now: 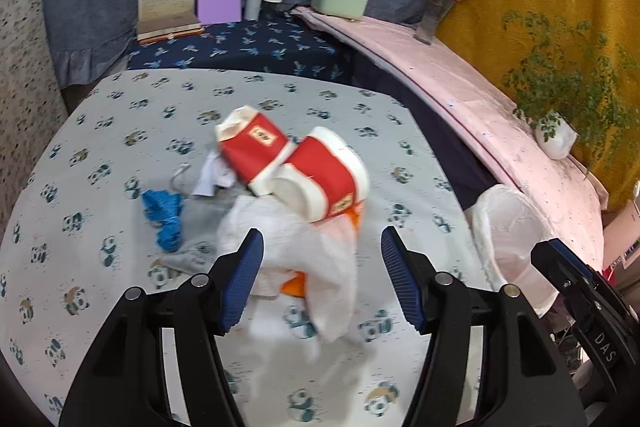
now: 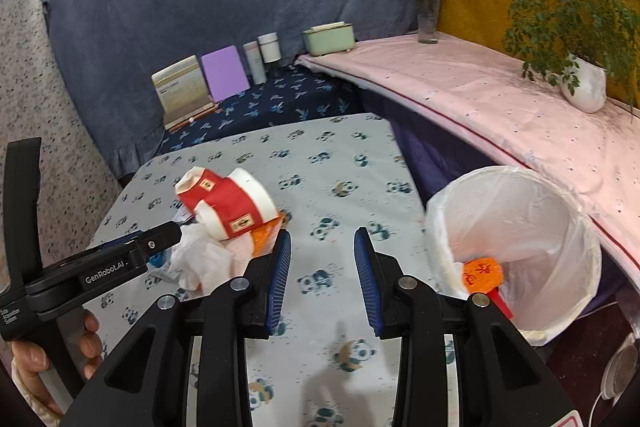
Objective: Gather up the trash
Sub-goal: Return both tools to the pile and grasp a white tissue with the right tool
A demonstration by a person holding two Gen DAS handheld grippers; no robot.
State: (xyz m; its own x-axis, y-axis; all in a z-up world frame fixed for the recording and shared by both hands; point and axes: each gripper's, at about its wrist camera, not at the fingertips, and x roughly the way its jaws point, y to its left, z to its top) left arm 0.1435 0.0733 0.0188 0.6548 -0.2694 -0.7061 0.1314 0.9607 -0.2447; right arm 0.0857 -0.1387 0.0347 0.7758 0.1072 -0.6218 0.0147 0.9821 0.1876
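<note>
In the bin (image 2: 516, 195), orange wrapper (image 2: 482, 273) half hidden; tissue (image 1: 296, 255) blurred

A: Specify surfaces around the panda-print tablecloth (image 1: 120, 155).

B: Tablecloth: matt woven cloth. On it, two red-and-white paper cups (image 1: 296, 167), slightly glossy, and crumpled white tissue (image 1: 304, 259), soft and matt.

A: Beside its right edge?

B: Bin liner (image 2: 532, 227): thin translucent plastic, faintly shiny. Left gripper (image 1: 322, 275): matt black plastic with ribbed blue pads (image 1: 244, 279) and metal pins.
</note>
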